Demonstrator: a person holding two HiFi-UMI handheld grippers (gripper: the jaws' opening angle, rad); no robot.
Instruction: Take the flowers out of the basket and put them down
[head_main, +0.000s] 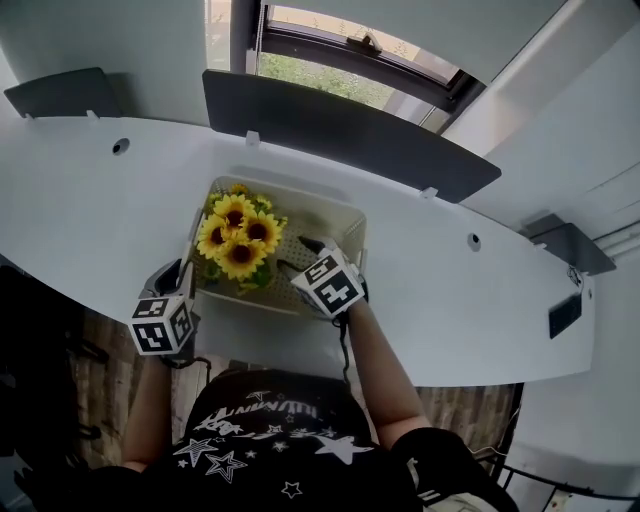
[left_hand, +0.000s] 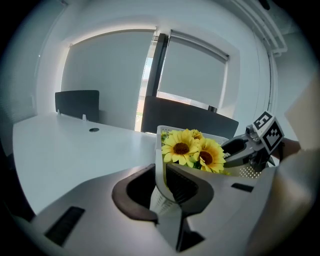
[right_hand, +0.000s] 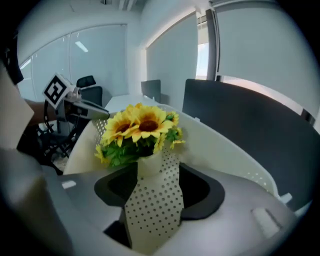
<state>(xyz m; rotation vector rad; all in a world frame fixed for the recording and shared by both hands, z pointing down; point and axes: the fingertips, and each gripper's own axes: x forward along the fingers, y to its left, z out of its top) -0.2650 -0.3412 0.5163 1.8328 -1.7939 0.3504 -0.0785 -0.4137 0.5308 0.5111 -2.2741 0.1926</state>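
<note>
Sunflowers (head_main: 238, 238) sit inside the white basket (head_main: 345, 215) on the surface (head_main: 100, 205). The left tongs (left_hand: 162, 195) are clamped on the basket's left wall. The right tongs (right_hand: 152, 192) stand apart around its perforated wall, not pressing it.

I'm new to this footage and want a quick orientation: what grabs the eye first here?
The bunch of yellow sunflowers stands out, sitting in the left part of a white perforated basket on the curved white desk. The left gripper straddles the basket's left wall and the right gripper straddles its near wall. Each gripper carries a black-and-white marker cube.
</note>
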